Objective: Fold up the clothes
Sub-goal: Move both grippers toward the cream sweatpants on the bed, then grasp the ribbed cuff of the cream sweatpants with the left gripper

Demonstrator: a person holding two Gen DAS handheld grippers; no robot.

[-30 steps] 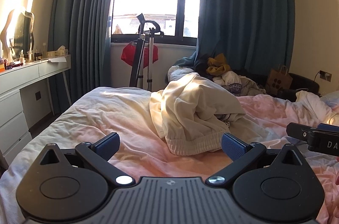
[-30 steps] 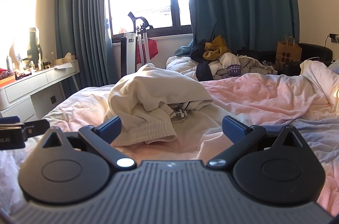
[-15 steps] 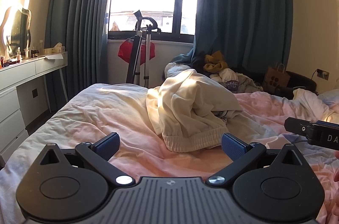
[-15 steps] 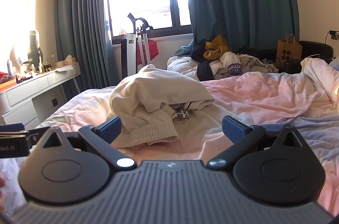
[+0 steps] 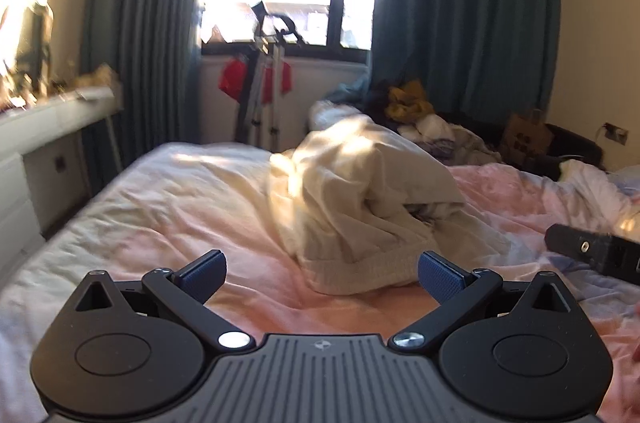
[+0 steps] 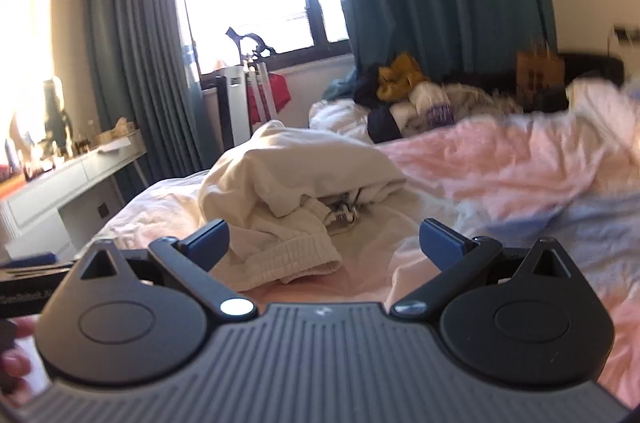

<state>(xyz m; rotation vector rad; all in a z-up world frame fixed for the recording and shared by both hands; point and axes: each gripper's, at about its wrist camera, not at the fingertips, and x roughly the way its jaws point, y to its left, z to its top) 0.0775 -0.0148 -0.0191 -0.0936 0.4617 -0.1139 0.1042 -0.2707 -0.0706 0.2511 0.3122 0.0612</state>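
The bed (image 5: 120, 223) filled the frame, a wide crumpled sheet, soft and creased, cream on the window side and washed pink toward the far side. On its middle sat the cream garment (image 5: 360, 191), heaped in a loose mound of thick, matte cotton with deep folds, and its ribbed cuff (image 5: 360, 271) lay flat on the sheet at the near edge. From the right wrist view the same garment (image 6: 288, 183) showed a dark hollow under its top fold, with a bit of patterned cloth (image 6: 342, 211) tucked inside.

Behind the bed, heavy teal curtains (image 5: 460, 23) hung in long pleats beside the bright window. A jumbled clothes pile (image 6: 408, 95) rested past the far corner, mustard, white and dark pieces mixed. A brown paper bag (image 6: 538, 71) stood upright by the wall; what it held could not be made out.

The left gripper (image 5: 320, 271) hovered just short of the cuff, blue textured pads spread wide, holding nothing. The right gripper (image 6: 326, 243) was spread as well, empty, with the cuff lying between its fingers in view.
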